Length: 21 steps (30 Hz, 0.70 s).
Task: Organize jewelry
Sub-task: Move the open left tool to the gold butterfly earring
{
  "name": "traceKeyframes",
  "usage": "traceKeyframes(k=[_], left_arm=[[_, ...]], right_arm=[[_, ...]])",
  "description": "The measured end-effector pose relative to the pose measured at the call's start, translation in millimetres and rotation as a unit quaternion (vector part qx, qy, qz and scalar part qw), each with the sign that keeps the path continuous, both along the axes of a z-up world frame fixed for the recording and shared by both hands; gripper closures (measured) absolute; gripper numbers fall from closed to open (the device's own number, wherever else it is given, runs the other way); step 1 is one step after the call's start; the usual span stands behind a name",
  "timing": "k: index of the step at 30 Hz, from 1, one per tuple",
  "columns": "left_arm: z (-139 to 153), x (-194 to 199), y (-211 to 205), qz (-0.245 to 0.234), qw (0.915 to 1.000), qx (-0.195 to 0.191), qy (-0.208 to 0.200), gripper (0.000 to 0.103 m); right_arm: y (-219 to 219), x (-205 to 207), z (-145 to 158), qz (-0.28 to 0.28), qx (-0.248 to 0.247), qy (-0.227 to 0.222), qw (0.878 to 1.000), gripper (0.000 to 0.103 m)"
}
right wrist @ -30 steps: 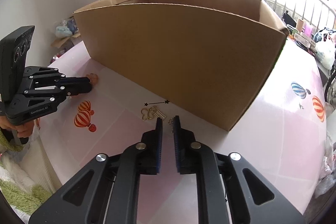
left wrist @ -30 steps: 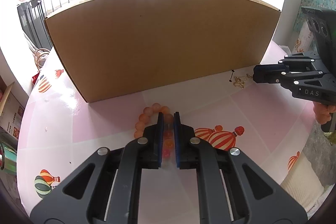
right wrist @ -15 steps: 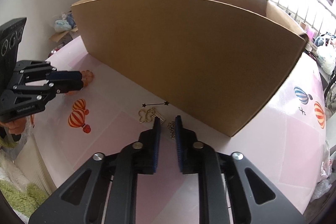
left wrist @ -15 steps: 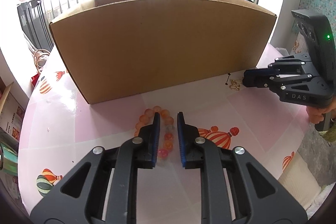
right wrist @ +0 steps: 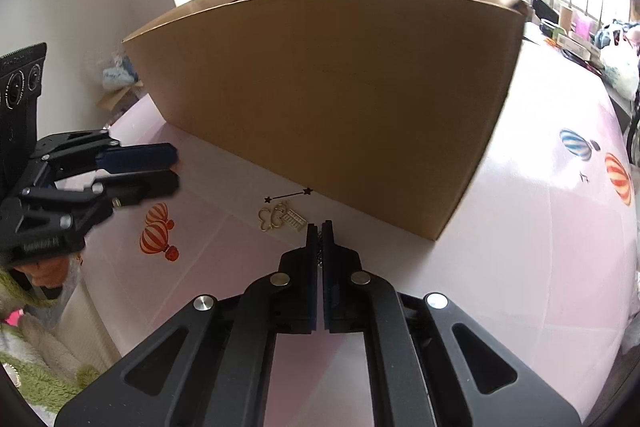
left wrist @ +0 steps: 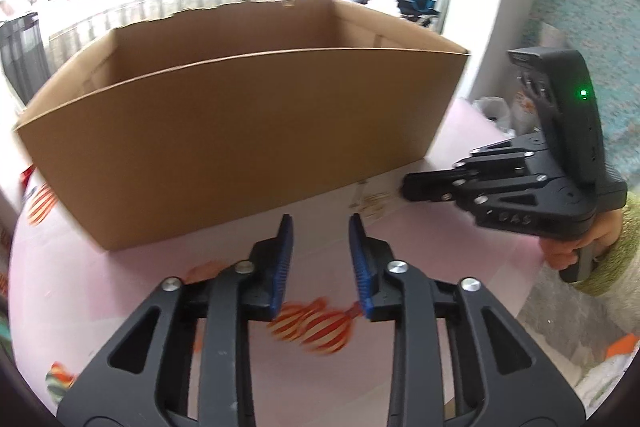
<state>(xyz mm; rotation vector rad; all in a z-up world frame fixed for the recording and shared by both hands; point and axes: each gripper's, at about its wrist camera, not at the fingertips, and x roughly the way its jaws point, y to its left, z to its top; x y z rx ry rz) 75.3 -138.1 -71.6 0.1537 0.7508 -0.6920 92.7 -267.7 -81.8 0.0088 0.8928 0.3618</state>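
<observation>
The right gripper (right wrist: 319, 227) has its jaws just closed together on a thin chain piece (right wrist: 319, 259), tips down on the pink tablecloth (right wrist: 520, 267). Just left of it lie a gold butterfly charm (right wrist: 272, 219) and a black star bar (right wrist: 290, 194), close to the cardboard box (right wrist: 340, 99). The left gripper (left wrist: 320, 227) has been opening, with nothing between its pads. Faint lettering on each gripper body is too blurred to read. Only the left view shows the right gripper's green light (left wrist: 583, 93); there the jewelry is a smear.
</observation>
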Motion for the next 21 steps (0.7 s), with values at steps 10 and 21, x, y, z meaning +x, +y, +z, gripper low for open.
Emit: traceKeyframes(k=[10, 21], left_arm=[[-21, 19, -49, -0.052, 0.9979, 0.026, 0.029, 0.070], [-21, 18, -53, -0.049, 0.9964, 0.069, 0.004, 0.091]], right_arm=[[-15, -2, -4, -0.017, 0.040, -0.001, 0.999, 0.101], [-24, -6, -4, -0.023, 0.056, 0.000, 0.998, 0.101]])
